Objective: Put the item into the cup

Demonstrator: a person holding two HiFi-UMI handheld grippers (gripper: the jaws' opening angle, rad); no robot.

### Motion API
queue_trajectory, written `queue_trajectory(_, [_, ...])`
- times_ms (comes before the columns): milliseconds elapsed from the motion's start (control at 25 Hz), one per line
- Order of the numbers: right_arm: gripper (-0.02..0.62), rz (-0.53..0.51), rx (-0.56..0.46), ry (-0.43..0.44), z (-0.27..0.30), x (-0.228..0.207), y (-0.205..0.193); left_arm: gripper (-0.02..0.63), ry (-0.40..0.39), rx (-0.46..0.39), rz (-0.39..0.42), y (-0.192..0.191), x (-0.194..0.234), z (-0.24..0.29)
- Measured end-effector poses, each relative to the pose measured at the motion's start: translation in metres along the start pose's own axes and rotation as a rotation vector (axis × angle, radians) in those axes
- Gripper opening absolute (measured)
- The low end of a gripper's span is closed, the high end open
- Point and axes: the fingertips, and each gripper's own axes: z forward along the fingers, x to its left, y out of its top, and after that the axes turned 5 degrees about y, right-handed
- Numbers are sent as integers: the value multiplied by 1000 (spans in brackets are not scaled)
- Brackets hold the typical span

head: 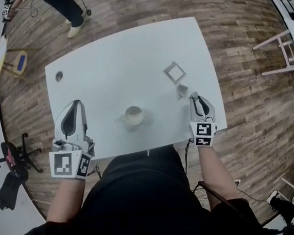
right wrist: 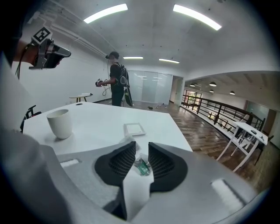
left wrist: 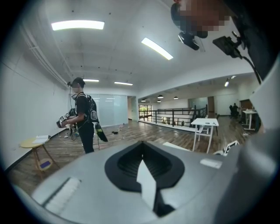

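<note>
Right gripper view shows the right hand-held gripper with its jaws apart, straddling the small clear plastic packet with green contents on the white table. Closing on the packet's middle, not its crinkled edge, should secure it for the white ceramic cup. The left hand-held gripper is closed and empty.

This is a big open work room, like an office or a test lab. The floor is brown wood and the walls are white. Long lights run across the ceiling. A white bench stands in the open, and more white tables stand by a black railing. A glass wall closes the far end. Another person stands there with gear on the head and back.
</note>
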Motion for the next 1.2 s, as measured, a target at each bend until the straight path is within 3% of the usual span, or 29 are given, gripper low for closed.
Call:
queue_trajectory(680, [114,-32,132,0,20,-3,-25,6,10,25,57,0,-7,2])
queue_trajectory(920, [26,-17,133,-30,21,-12,-26,6,17,12,54,5,-5,-2])
queue_trajectory(1200, [15,-28,83,-16,19,-6,-8,6,55,3,30,2,7,-13])
